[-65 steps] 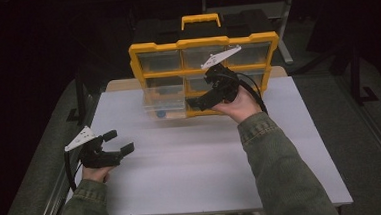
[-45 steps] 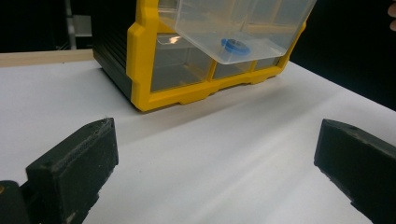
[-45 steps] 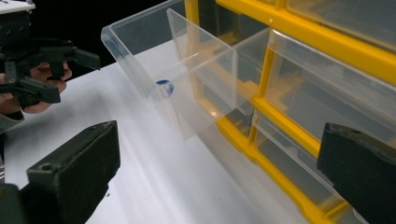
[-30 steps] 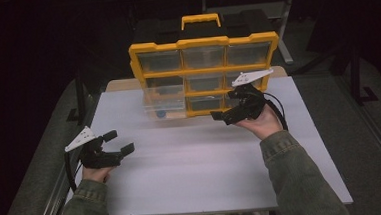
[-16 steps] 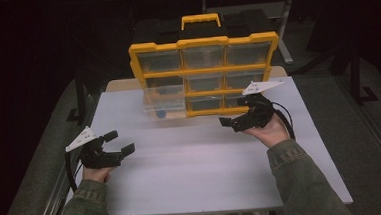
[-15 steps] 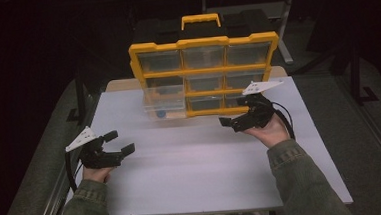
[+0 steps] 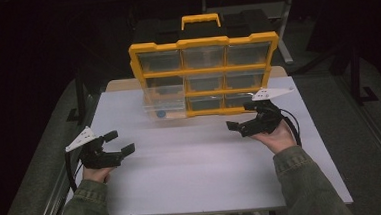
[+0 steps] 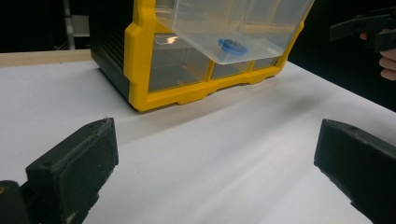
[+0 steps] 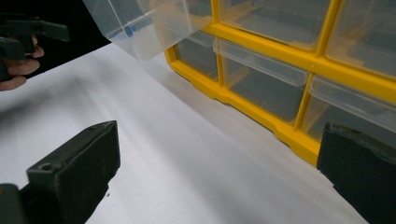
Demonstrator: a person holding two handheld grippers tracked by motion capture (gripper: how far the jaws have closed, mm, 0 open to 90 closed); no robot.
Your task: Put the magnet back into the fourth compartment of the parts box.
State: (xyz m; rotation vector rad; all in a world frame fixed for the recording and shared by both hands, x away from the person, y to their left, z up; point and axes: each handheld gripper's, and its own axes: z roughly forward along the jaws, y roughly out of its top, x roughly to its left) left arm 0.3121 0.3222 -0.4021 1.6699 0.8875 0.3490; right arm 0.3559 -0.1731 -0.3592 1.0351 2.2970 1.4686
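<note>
A: Where does the yellow organizer stand?

B: Upright at the far edge of the white tabletop, about midway along it, carry handle on top. Its clear drawer at the lower left is pulled out toward the near edge, and a small blue piece lies inside it.

A: And the right gripper?

B: Over the tabletop's right half, just in front of the organizer's lower right corner, apart from it. Its jaws are spread wide with nothing between them; the right gripper view shows bare white tabletop in the gap and the yellow frame beyond.

A: The left gripper?

B: Near the tabletop's left edge, toward the near corner, well apart from the organizer. Its jaws are also wide apart and hold nothing. In the left gripper view they point toward the open drawer, with the blue piece visible through its clear floor.
</note>
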